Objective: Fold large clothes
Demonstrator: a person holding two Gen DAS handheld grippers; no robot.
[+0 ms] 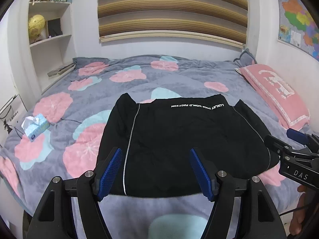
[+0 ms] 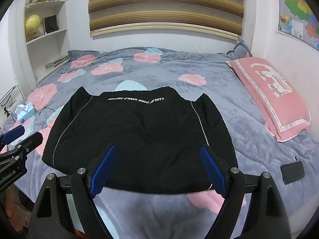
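A black garment [image 1: 179, 139] with white lettering and thin grey piping lies folded flat on the bed; it also shows in the right wrist view [image 2: 135, 135]. My left gripper [image 1: 155, 153] is open and empty, hovering over the garment's near left part. My right gripper [image 2: 157, 149] is open and empty, over the garment's near right part. The right gripper shows at the right edge of the left wrist view [image 1: 287, 141], and the left gripper at the left edge of the right wrist view [image 2: 24, 133].
The bed has a grey quilt [image 1: 119, 91] with pink and blue flowers. A pink pillow [image 2: 273, 95] lies at the right. A tissue box [image 1: 35, 127] lies at the left. A black phone [image 2: 292, 172] lies at the near right. Shelves [image 1: 49, 29] stand at the back left.
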